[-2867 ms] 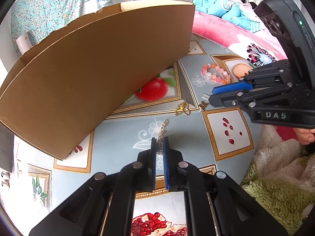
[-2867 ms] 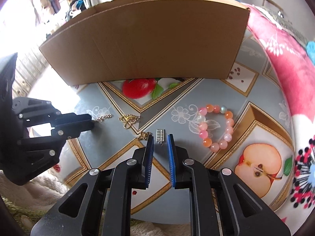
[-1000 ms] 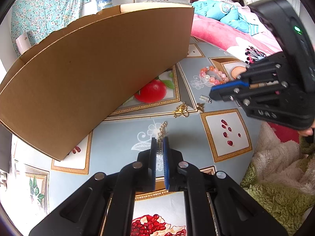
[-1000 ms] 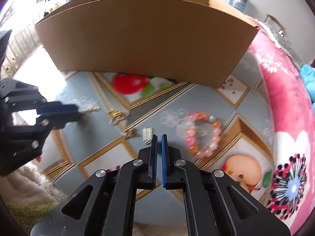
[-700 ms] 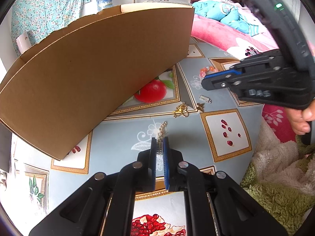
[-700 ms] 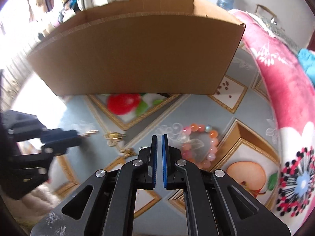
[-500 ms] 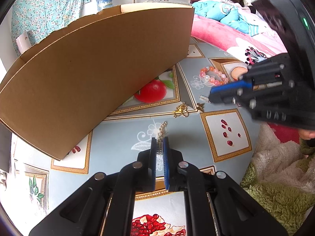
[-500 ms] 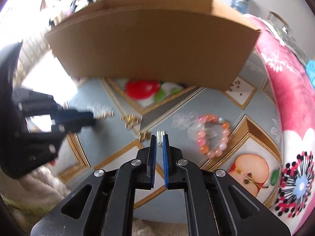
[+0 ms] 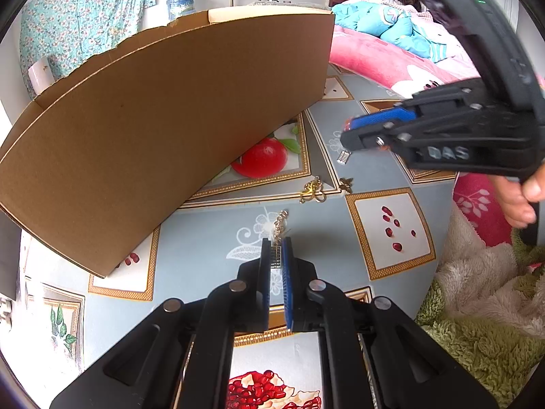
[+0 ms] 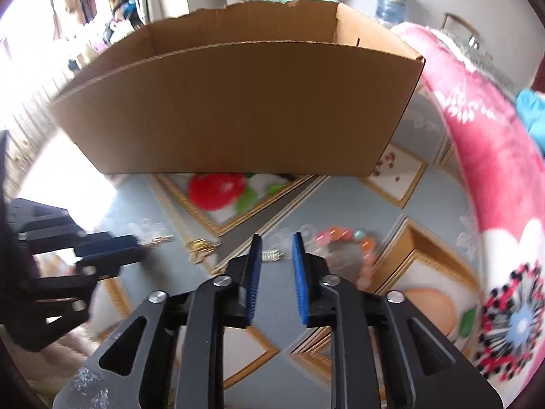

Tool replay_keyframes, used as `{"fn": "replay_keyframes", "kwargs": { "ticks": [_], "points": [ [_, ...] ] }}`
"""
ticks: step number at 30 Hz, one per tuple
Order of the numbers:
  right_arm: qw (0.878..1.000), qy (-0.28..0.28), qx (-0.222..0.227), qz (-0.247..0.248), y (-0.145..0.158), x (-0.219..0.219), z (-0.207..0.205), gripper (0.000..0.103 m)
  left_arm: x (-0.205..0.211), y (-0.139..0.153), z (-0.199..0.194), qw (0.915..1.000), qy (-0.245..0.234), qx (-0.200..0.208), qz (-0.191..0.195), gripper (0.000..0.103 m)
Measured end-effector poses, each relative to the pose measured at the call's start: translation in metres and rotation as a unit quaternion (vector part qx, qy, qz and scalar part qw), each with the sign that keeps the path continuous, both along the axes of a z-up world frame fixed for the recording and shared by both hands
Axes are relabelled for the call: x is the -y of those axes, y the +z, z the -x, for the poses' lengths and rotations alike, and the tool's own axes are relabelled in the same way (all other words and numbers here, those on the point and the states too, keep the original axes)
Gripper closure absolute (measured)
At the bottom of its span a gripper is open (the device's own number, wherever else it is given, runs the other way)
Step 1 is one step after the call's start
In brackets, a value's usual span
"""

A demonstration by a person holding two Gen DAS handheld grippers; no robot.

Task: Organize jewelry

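Gold chain point(image 9: 280, 222) is kept pinched by left gripper point(image 9: 276, 259), while right gripper point(image 10: 276, 256) jaws are opening, empty, over silver clasp point(image 10: 272, 255), likely for pickup.

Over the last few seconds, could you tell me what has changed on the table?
The right gripper closed beside the small silver clasp, missed it, and is opening again, empty. The clasp shifted slightly but lies on the tablecloth. The left gripper stays shut on the chain piece; the cardboard box is unmoved.
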State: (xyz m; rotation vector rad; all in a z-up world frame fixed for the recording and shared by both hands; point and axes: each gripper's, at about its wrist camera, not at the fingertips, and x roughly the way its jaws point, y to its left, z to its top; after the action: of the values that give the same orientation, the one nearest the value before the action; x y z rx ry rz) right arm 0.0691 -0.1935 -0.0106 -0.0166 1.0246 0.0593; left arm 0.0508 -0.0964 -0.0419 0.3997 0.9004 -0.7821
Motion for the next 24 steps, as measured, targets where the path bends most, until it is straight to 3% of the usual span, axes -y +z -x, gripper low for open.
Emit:
{"fn": "replay_keyframes", "kwargs": {
  "ticks": [2,9,12,14,24],
  "points": [
    [1.0,0.006,0.003,0.003,0.0,-0.008,0.006,0.07,0.0,0.0,0.0,1.0,0.0,-0.002,0.001,0.097],
    [1.0,0.018,0.0,0.023,-0.011,-0.026,0.009,0.07,-0.001,0.0,0.0,1.0,-0.002,-0.003,0.001,0.097],
    [0.999,0.025,-0.005,0.021,-0.012,-0.04,0.018,0.077,-0.001,0.0,0.0,1.0,0.0,-0.005,0.002,0.097],
    [0.999,0.031,-0.009,0.022,-0.023,-0.027,0.008,0.081,-0.002,0.0,-0.001,1.0,0.002,-0.007,0.004,0.097],
    [0.999,0.024,0.0,0.025,-0.024,-0.021,0.011,0.09,-0.002,0.001,-0.002,0.9999,0.001,-0.009,0.004,0.097]
  ]
}}
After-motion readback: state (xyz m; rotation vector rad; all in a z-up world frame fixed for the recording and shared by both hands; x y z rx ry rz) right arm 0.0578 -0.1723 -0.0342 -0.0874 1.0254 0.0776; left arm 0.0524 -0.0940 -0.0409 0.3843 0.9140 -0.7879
